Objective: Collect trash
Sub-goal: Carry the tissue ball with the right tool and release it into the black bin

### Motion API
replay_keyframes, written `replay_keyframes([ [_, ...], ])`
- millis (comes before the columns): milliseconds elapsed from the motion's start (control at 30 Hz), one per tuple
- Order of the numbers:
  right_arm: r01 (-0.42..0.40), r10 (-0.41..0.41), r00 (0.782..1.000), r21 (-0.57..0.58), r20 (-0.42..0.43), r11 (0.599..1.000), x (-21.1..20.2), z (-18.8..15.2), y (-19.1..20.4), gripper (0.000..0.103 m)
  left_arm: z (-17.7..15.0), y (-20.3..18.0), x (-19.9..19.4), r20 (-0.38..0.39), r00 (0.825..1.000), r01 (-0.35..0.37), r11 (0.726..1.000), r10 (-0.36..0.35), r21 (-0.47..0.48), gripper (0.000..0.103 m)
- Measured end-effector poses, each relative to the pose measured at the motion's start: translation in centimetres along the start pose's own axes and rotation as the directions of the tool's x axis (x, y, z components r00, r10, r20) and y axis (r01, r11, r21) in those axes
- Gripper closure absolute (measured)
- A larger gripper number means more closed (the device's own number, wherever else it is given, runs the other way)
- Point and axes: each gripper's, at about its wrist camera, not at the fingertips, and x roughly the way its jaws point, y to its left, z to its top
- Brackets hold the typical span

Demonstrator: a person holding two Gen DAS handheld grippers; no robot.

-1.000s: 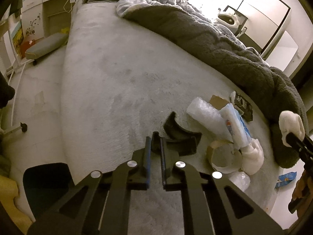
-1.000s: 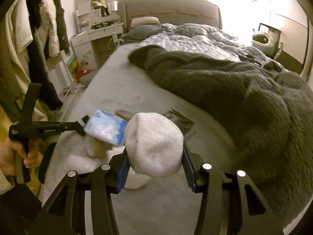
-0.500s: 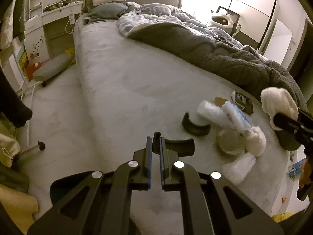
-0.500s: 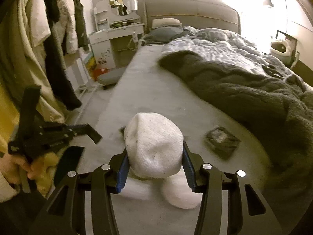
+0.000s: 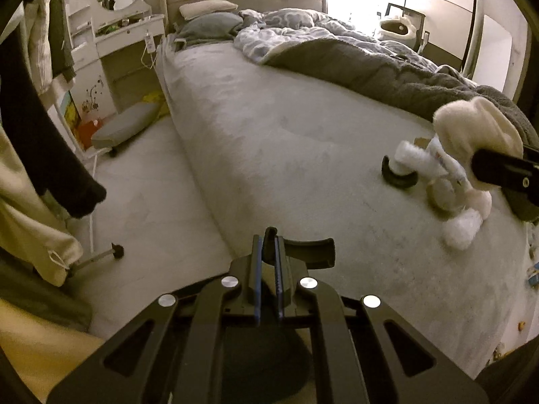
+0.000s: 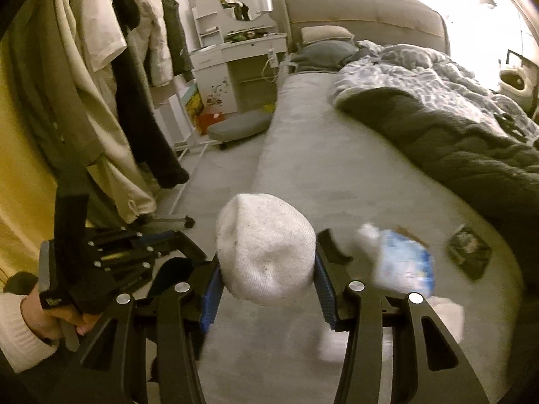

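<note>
My left gripper (image 5: 268, 245) is shut on a thin black curved plastic piece (image 5: 308, 247) that sticks out to its right, over the bed's near edge. My right gripper (image 6: 267, 269) is shut on a white knitted sock ball (image 6: 266, 245). In the left wrist view that sock ball (image 5: 471, 128) shows at the right edge. Behind it on the grey bed (image 5: 286, 141) lies the trash pile (image 5: 438, 181): bubble wrap, a blue-and-white packet (image 6: 404, 262), white wads and another black curved piece (image 5: 397, 178). A hand (image 6: 43, 313) holds the left gripper (image 6: 188, 247) at the right wrist view's left side.
A dark flat packet (image 6: 470, 249) lies by the dark grey blanket (image 6: 471, 155). A dark rounded container (image 5: 269, 353) sits under the left gripper. Hanging clothes (image 6: 101, 84) on a rack fill the left; a floor strip (image 5: 145, 195), a low grey stool (image 5: 124, 128) and a dressing table (image 6: 242, 50) lie beyond.
Both grippers have drawn back and leftward from the trash pile toward the bed's edge, each keeping its load. The pile now sits farther right in both views.
</note>
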Motion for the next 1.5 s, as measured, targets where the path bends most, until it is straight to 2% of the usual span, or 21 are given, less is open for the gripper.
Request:
replay_keyframes([
  [67,-0.01,0.01,1.0,-0.001,-0.011,1.0,0.6,-0.1,1.0,0.054,-0.8,0.9,0.2,-0.021,1.0,0.011,1.0,-0.011,-0.012,0.095],
  [267,-0.065,0.067,0.996,0.033,-0.061,0.997,3.0,-0.3,3.7,0.054,-3.4,3.9,1.3,-0.089,0.996,-0.019,0.999,0.015,-0.04,0.095],
  [533,-0.083,0.085,0.987,0.026,-0.136,0.996,6.1,-1.0,6.9,0.054,-7.3,7.7,4.4,-0.215,0.976,-0.052,0.993,0.028,-0.105,0.095],
  [667,-0.095,0.098,0.98,0.025,-0.171,0.995,7.4,-1.3,7.8,0.054,-9.1,8.4,5.8,-0.279,0.96,-0.048,0.993,0.016,-0.108,0.095],
  [867,-0.112,0.116,0.966,0.029,-0.229,0.993,10.0,-1.9,9.3,0.054,-12.3,10.4,8.1,-0.395,0.918,-0.03,0.983,-0.045,-0.181,0.095],
  [1000,-0.109,0.114,0.958,0.034,-0.263,0.993,11.7,-2.1,10.0,0.054,-13.7,11.2,8.7,-0.429,0.9,-0.025,0.976,-0.072,-0.216,0.094],
  [1100,-0.11,0.117,0.951,0.04,-0.285,0.993,12.7,-2.3,10.5,0.054,-14.5,11.3,8.9,-0.446,0.892,-0.023,0.977,-0.076,-0.211,0.078],
  [1167,-0.111,0.118,0.948,0.04,-0.297,0.993,13.3,-2.4,10.8,0.054,-14.7,11.3,8.5,-0.435,0.896,-0.009,0.978,-0.085,-0.211,0.056],
  [1333,-0.101,0.107,0.939,0.038,-0.328,0.994,15.1,-3.1,11.6,0.054,-14.1,12.0,6.8,-0.382,0.918,0.017,0.975,-0.102,-0.22,0.04],
  [1500,-0.097,0.108,0.928,0.047,-0.358,0.994,16.7,-3.8,12.1,0.054,-13.3,13.5,4.1,-0.306,0.949,-0.003,0.972,-0.07,-0.233,0.035],
])
